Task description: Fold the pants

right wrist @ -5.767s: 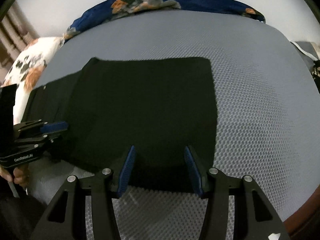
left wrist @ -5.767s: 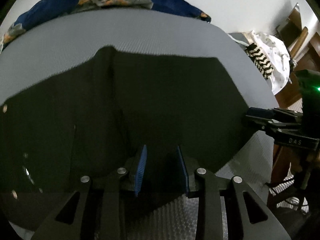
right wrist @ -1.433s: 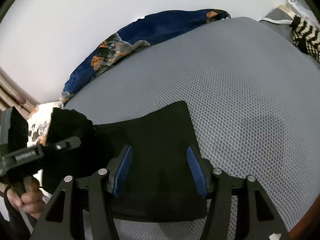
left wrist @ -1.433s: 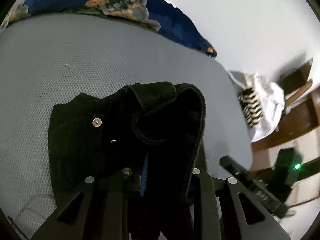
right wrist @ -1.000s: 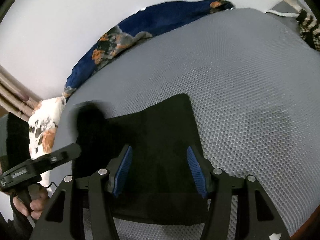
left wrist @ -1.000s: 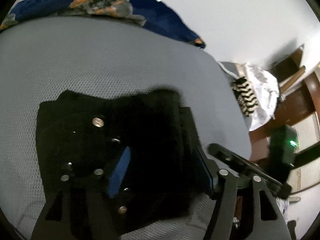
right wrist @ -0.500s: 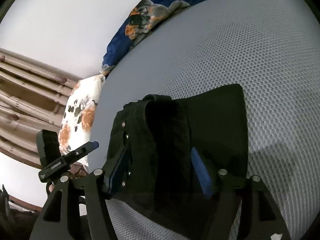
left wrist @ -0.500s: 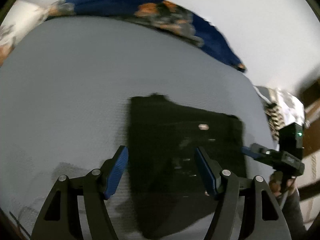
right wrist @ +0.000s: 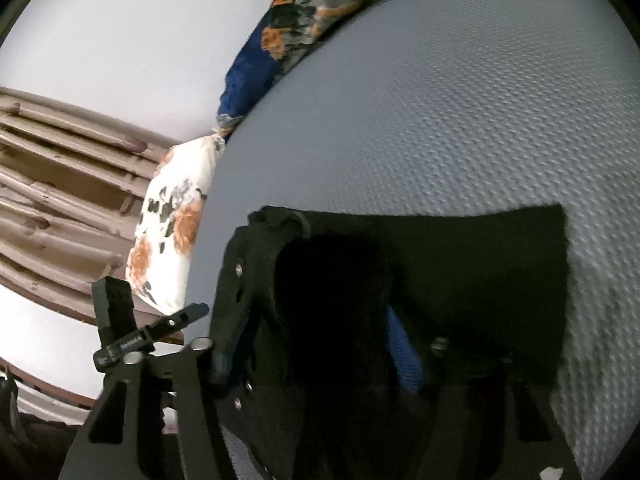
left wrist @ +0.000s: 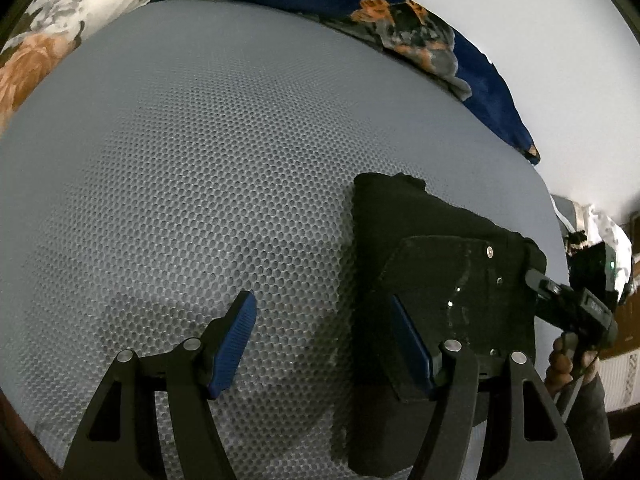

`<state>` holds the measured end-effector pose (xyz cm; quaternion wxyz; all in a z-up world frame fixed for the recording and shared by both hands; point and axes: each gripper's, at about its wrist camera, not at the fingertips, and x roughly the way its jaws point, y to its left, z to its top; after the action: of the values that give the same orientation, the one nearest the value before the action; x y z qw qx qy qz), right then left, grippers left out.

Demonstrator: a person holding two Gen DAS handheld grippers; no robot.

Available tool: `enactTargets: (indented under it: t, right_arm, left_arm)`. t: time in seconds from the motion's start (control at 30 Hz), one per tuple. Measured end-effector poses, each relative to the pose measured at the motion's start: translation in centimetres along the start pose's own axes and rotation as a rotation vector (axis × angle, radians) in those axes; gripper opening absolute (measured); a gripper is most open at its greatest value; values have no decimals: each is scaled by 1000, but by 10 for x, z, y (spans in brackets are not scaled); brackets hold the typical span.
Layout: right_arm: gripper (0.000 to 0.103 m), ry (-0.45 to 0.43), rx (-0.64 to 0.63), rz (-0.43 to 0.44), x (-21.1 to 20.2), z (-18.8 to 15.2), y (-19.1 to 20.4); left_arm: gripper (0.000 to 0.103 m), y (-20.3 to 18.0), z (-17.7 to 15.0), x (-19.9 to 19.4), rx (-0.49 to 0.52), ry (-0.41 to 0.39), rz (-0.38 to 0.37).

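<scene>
One pair of black pants (left wrist: 440, 240) lies on the grey mesh mattress of a bed (left wrist: 200, 160), folded into a thick block toward the right side in the left wrist view. Its top layer carries a few small metal studs (left wrist: 488, 252); how many in all cannot be told.

There are two tongs. The left tongs (left wrist: 320, 302) are spread wide and hold nothing. Bare mattress shows between the fingers, and the right blue pad (left wrist: 408, 344) sits at the left edge of the folded block. The right tongs (right wrist: 308, 344) have just been closing, with a thick raised fold of the pants (right wrist: 480, 272) between the fingers. They pinch that fold: only one blue pad (right wrist: 404, 356) shows, and the cloth covers the other. The raised fold fills the middle of the right wrist view and hides the part of the block behind it.

In the left wrist view the right tongs (left wrist: 560, 300) reach the far right edge of the pants, with a hand (left wrist: 564, 364) on their handle. In the right wrist view the left tongs (right wrist: 176, 324) stand just left of the block.

Farther out there is one dark blue flowered blanket (left wrist: 400, 12) along the far edge of the mattress and one white flowered pillow (right wrist: 168, 240) beside it. A small heap of pale cloth (left wrist: 600, 232) lies past the right end of the bed.
</scene>
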<state>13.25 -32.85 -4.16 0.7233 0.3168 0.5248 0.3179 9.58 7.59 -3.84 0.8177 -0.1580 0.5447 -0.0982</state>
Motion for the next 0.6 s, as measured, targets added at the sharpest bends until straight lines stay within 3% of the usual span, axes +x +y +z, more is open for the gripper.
enactTargets:
  t: [0.2, 0.43, 0.6]
  right_arm:
    - [16, -35, 34, -16, -1, -4, 12]
    - [13, -162, -22, -62, -52, -13, 55]
    - [13, -247, 45, -111, -93, -16, 32]
  left_arm:
    - [69, -8, 2, 1, 16, -5, -9]
    - [69, -31, 15, 1, 50, -21, -43]
    - [69, -56, 21, 4, 104, -23, -75]
